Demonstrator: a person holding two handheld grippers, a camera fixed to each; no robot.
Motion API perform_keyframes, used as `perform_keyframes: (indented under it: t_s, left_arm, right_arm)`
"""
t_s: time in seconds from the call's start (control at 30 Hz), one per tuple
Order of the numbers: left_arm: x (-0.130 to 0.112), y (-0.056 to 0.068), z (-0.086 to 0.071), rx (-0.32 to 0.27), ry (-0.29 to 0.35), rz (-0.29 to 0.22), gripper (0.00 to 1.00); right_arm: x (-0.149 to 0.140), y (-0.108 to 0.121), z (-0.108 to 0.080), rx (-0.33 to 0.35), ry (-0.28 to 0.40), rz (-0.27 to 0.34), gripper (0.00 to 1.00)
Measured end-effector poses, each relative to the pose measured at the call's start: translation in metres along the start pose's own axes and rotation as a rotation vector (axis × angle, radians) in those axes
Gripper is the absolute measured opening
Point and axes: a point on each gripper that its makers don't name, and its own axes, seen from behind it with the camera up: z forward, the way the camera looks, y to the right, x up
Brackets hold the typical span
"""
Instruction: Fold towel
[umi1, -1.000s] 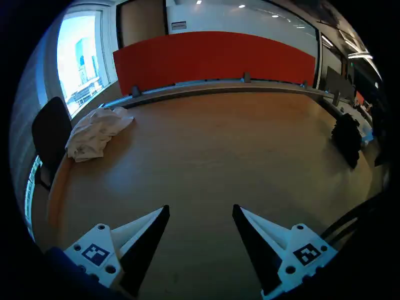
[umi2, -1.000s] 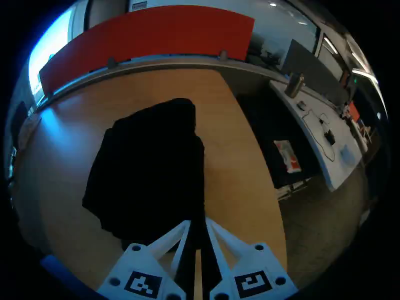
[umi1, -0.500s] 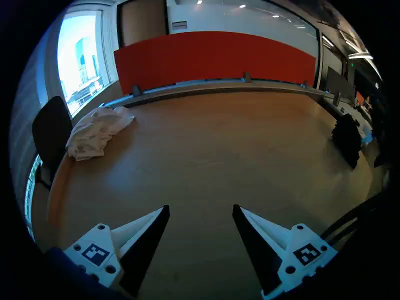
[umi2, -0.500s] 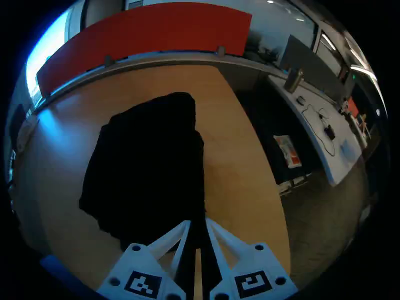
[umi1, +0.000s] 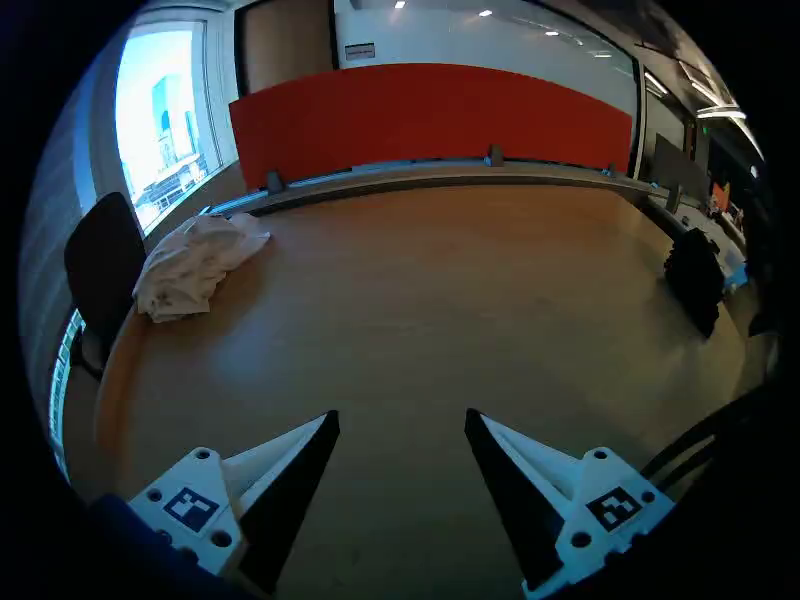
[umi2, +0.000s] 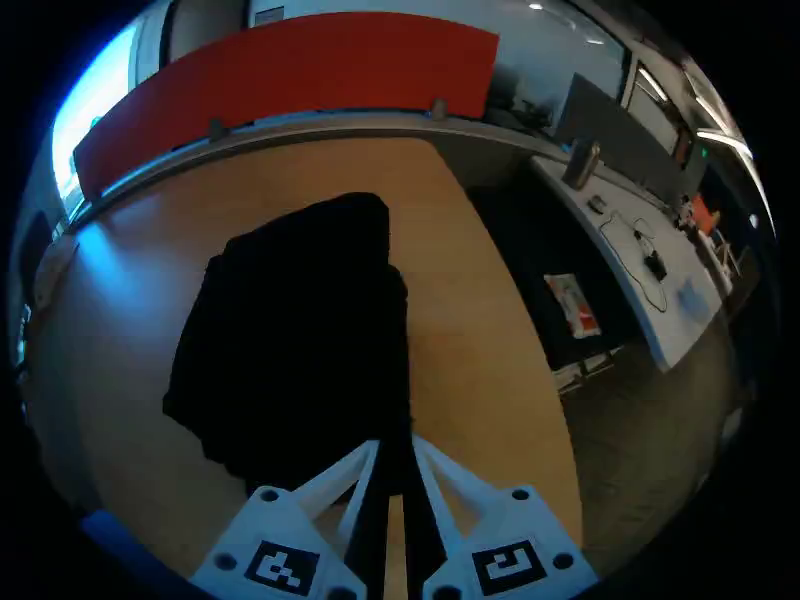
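A black towel (umi2: 295, 330) lies spread on the wooden table (umi2: 480, 330) in the right gripper view. My right gripper (umi2: 396, 455) is shut on the towel's near edge, its white fingers (umi2: 335, 490) pinching the dark cloth. In the left gripper view the same black towel (umi1: 695, 275) shows as a dark heap at the far right of the table (umi1: 450, 300). My left gripper (umi1: 400, 425) hovers open over bare wood with nothing between its fingers.
A crumpled white cloth (umi1: 190, 265) lies at the table's far left, beside a dark chair (umi1: 100, 265). A red partition (umi1: 430, 120) runs along the back edge. To the right of the table stands a white desk (umi2: 640, 280) with cables and a bottle.
The right gripper view shifts slightly while the grip on the black towel stays the same. The left gripper has not moved.
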Motion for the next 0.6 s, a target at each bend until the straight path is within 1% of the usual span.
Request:
perform_keyframes:
  t_s: [0.1, 0.17, 0.23, 0.3, 0.37, 0.5, 0.6]
  left_arm:
    - [0.001, -0.001, 0.0, 0.0, 0.003, -0.001, 0.93]
    - [0.001, -0.001, 0.0, -0.001, 0.002, -0.002, 0.93]
    - [0.001, -0.001, 0.001, -0.002, 0.002, -0.003, 0.93]
    - [0.001, -0.001, 0.002, -0.003, 0.003, -0.003, 0.93]
    - [0.002, -0.001, 0.002, -0.006, 0.004, -0.002, 0.93]
    - [0.003, 0.0, 0.003, -0.009, 0.008, 0.002, 0.93]
    - [0.004, 0.0, 0.003, -0.011, 0.011, 0.001, 0.93]
  right_arm:
    - [0.005, 0.002, -0.007, -0.011, 0.029, 0.002, 0.24]
    - [0.008, 0.003, -0.012, -0.02, 0.045, 0.003, 0.37]
    - [0.009, 0.004, -0.017, -0.026, 0.056, 0.003, 0.44]
    - [0.009, 0.005, -0.02, -0.032, 0.063, 0.002, 0.49]
    - [0.008, 0.006, -0.022, -0.039, 0.067, 0.0, 0.52]
    - [0.009, 0.007, -0.026, -0.052, 0.076, -0.001, 0.53]
    - [0.011, 0.007, -0.029, -0.057, 0.09, -0.001, 0.62]
